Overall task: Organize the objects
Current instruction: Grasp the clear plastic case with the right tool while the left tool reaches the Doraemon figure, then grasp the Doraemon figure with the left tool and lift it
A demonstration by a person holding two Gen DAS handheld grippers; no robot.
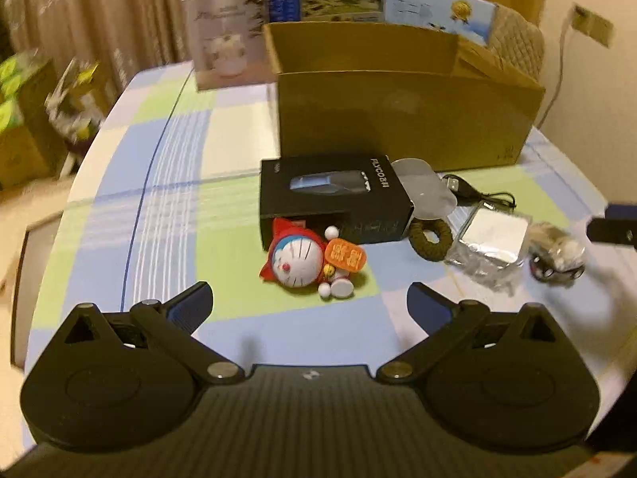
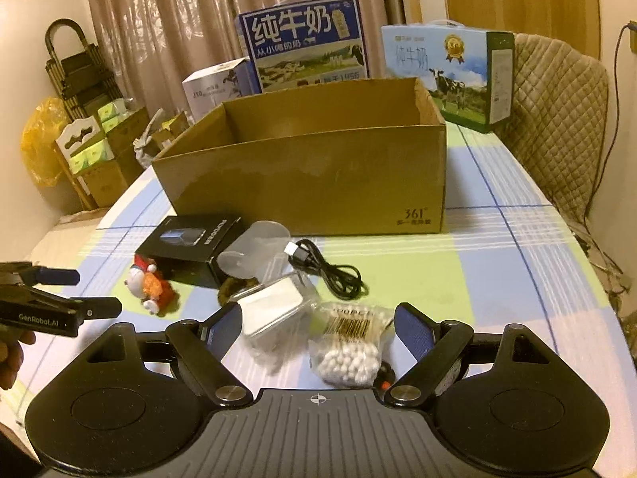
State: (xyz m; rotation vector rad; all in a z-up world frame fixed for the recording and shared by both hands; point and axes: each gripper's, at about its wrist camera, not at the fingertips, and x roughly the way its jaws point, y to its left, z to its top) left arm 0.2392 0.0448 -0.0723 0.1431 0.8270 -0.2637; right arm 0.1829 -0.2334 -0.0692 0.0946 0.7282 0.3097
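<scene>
An open cardboard box (image 1: 402,119) (image 2: 306,175) stands mid-table. In front of it lie a black shaver box (image 1: 334,197) (image 2: 191,245), a Doraemon toy (image 1: 306,259) (image 2: 149,285), a clear plastic cup (image 2: 254,251), a black USB cable (image 2: 330,269), a brown hair tie (image 1: 432,239), a white item in clear wrap (image 1: 491,239) (image 2: 274,310) and a bag of cotton swabs (image 2: 348,348). My left gripper (image 1: 310,298) is open, just short of the toy. My right gripper (image 2: 318,318) is open above the swab bag; its fingertip (image 1: 611,229) shows in the left wrist view.
Milk cartons (image 2: 306,51) and a white carton (image 1: 229,36) stand behind the box. A quilted chair (image 2: 557,119) is at the right. Boxes and a rack (image 2: 87,127) stand on the floor at the left. The table (image 2: 497,279) has a checked cloth.
</scene>
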